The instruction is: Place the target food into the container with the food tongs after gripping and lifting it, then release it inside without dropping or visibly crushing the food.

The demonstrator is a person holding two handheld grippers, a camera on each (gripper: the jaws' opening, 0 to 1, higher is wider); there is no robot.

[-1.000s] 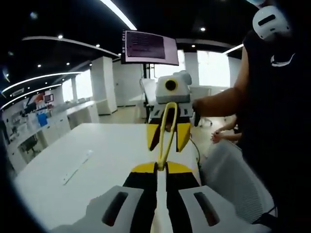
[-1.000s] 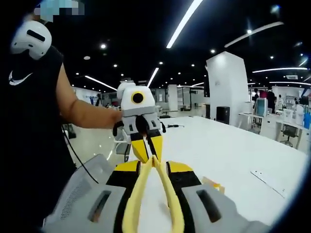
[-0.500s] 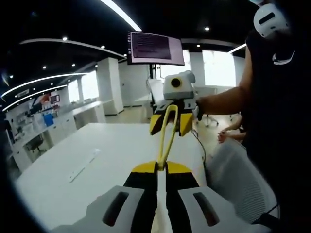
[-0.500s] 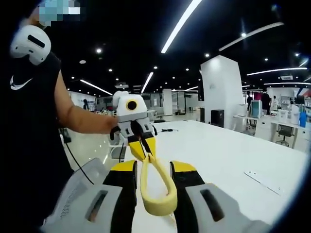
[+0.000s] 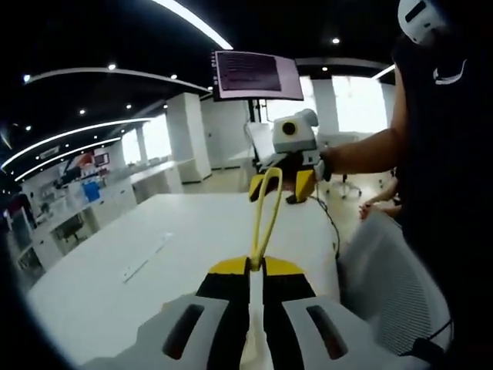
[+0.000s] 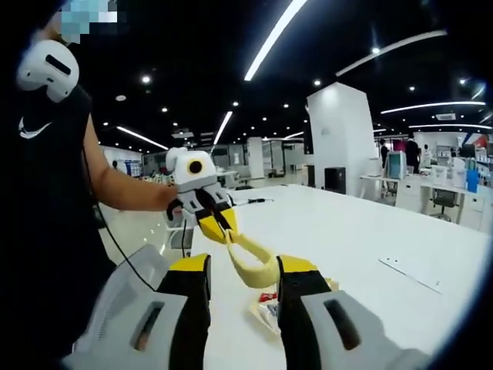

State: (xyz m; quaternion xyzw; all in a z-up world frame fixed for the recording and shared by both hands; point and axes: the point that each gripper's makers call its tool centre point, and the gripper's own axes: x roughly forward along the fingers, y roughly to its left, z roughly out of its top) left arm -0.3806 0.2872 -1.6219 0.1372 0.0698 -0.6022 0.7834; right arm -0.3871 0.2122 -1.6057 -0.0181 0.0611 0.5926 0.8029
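We're over the big white table [image 5: 154, 262], which spreads across the lower half of both views. At the right edge of the left gripper view stands a person [image 5: 439, 154] in a dark sleeveless top. The left gripper [image 5: 254, 266], bottom centre, is clenched on the yellow food tongs [image 5: 266, 208], which rise up the middle. In the right gripper view the right gripper [image 6: 243, 270] stands released, jaws wide, with the tongs' looped end between them. Beneath, low in the frame, we spot packaged food [image 6: 268, 307] on the table.
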